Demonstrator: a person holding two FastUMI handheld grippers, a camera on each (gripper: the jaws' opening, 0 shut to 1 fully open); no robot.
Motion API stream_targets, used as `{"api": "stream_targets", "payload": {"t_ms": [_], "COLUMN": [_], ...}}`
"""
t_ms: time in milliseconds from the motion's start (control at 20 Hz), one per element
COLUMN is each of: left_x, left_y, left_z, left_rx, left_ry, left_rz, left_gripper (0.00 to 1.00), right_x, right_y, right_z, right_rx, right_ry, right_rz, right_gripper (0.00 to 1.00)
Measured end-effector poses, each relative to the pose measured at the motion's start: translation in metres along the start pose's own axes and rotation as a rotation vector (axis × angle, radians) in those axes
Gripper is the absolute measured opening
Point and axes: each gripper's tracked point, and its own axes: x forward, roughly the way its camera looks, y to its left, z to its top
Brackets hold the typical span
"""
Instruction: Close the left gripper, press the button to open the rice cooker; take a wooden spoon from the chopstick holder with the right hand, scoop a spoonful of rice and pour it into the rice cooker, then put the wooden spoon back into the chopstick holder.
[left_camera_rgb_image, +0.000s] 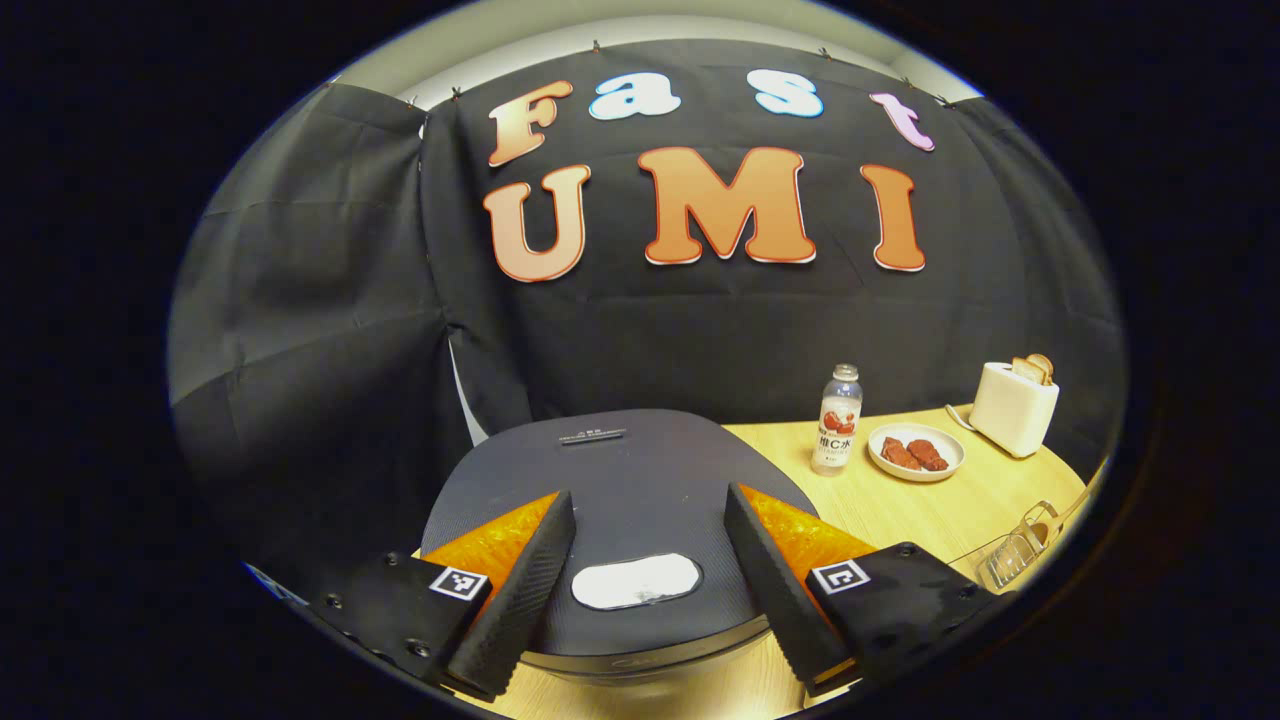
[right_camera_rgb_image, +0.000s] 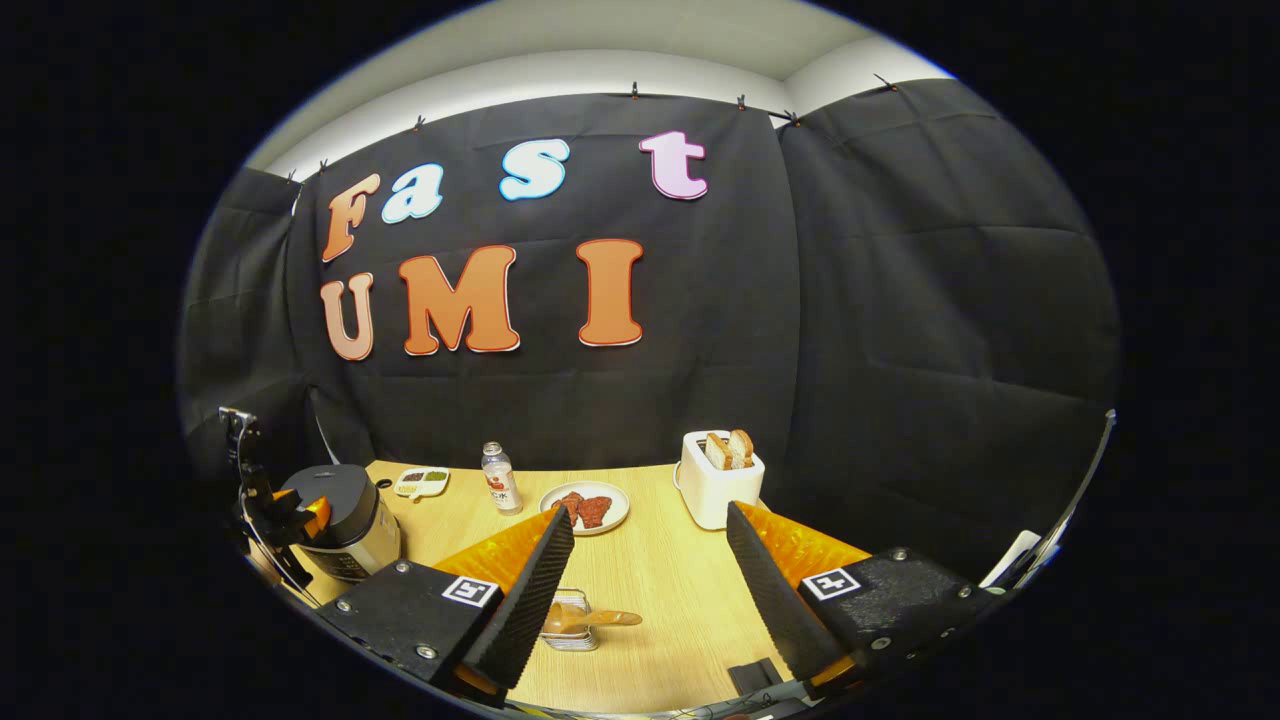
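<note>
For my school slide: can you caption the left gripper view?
Open left claw hovers above the closed rice cooker, its button between the fingers.

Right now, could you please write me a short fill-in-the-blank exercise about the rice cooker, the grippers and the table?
1. The rice cooker lid is ____.
2. The left gripper hovers over the cooker with its fingers ____.
3. The toaster holds slices of ____.
4. The plate stands between the toaster and the ____.

Missing words: closed; open; bread; bottle
</note>
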Motion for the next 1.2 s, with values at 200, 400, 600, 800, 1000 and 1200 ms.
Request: {"api": "stream_targets", "payload": {"t_ms": [200, 400, 600, 800, 1000, 1200], "left_x": [-0.017, -0.05, -0.1, -0.166, -0.213, -0.221], "left_y": [-0.001, 0.01, 0.009, 0.008, 0.016, 0.02], "left_z": [0.04, 0.122, 0.211, 0.293, 0.342, 0.333], "left_rx": [-0.075, -0.098, -0.126, -0.043, 0.034, 0.024], "left_ry": [0.008, -0.056, -0.134, -0.276, -0.372, -0.348], "left_rz": [-0.033, -0.04, -0.091, -0.143, -0.082, -0.066], "left_gripper": [0.94, 0.94, 0.98, 0.94, 0.94, 0.94], "right_x": [0.003, 0.01, 0.014, 0.017, 0.012, 0.006], "right_y": [0.008, 0.015, 0.016, 0.015, 0.007, 0.008], "right_z": [0.019, 0.043, 0.073, 0.118, 0.148, 0.148], "right_rx": [0.018, 0.022, 0.012, 0.016, -0.006, 0.009], "right_ry": [-0.035, -0.082, -0.131, -0.184, -0.227, -0.236], "right_rz": [0.02, 0.035, 0.045, 0.053, 0.038, 0.051], "right_gripper": [0.95, 0.95, 0.95, 0.95, 0.95, 0.94]}}
